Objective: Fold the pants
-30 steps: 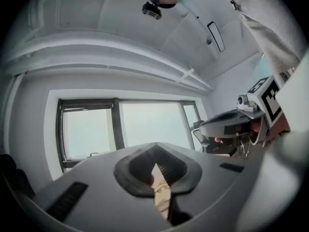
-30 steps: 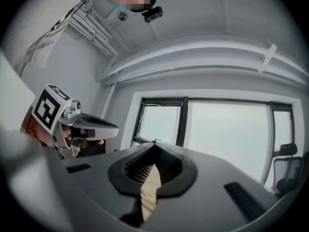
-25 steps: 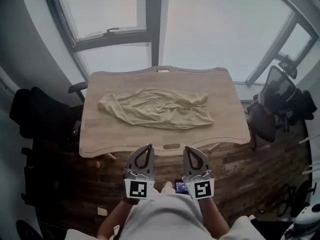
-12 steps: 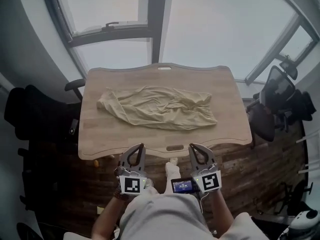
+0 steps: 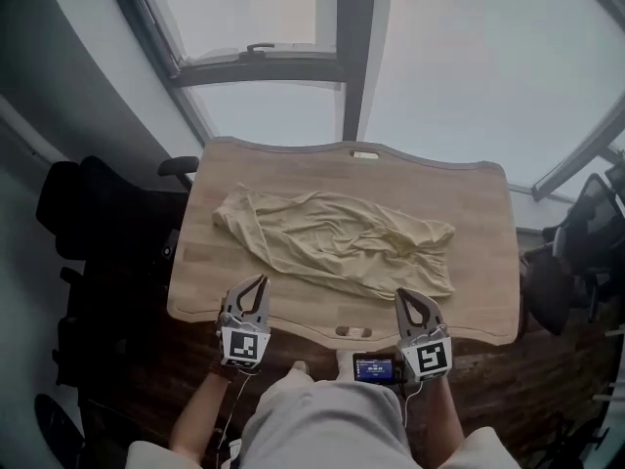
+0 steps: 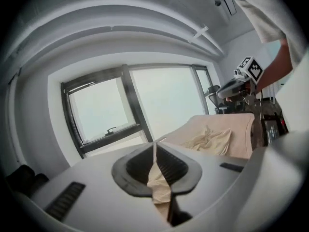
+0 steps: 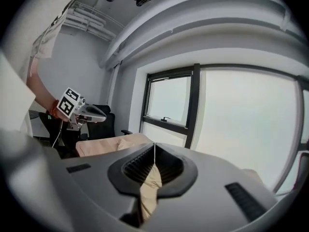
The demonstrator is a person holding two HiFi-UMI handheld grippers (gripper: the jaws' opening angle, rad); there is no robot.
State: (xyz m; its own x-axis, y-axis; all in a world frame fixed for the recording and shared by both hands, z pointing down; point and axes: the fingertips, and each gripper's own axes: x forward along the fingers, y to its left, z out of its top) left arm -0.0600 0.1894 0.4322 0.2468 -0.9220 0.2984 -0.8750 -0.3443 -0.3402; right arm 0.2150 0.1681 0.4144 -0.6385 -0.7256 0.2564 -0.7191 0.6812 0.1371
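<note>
Crumpled beige pants [image 5: 342, 242] lie spread across the middle of the wooden table [image 5: 483, 291]; the left gripper view shows them as a pale heap [image 6: 212, 140]. My left gripper [image 5: 258, 280] is shut and holds nothing, its tip over the table's near-left edge, short of the pants. My right gripper [image 5: 406, 295] is also shut and holds nothing, at the near edge just below the pants' right end. Each gripper view shows its own jaws closed to a thin line [image 6: 154, 146] [image 7: 154, 149]. The other gripper [image 6: 239, 81] [image 7: 79, 111] shows off to the side.
Black office chairs stand left of the table [image 5: 93, 213] and at the far right [image 5: 586, 257]. Large windows [image 5: 293, 27] run behind the far edge. A small device with a lit screen [image 5: 375, 367] sits at the person's waist. Dark wood floor [image 5: 146, 360] surrounds the table.
Both grippers have spread apart and moved forward to the table's near edge, left one leftwards, right one rightwards. The head view has shifted, so the table sits further right. The pants have not moved.
</note>
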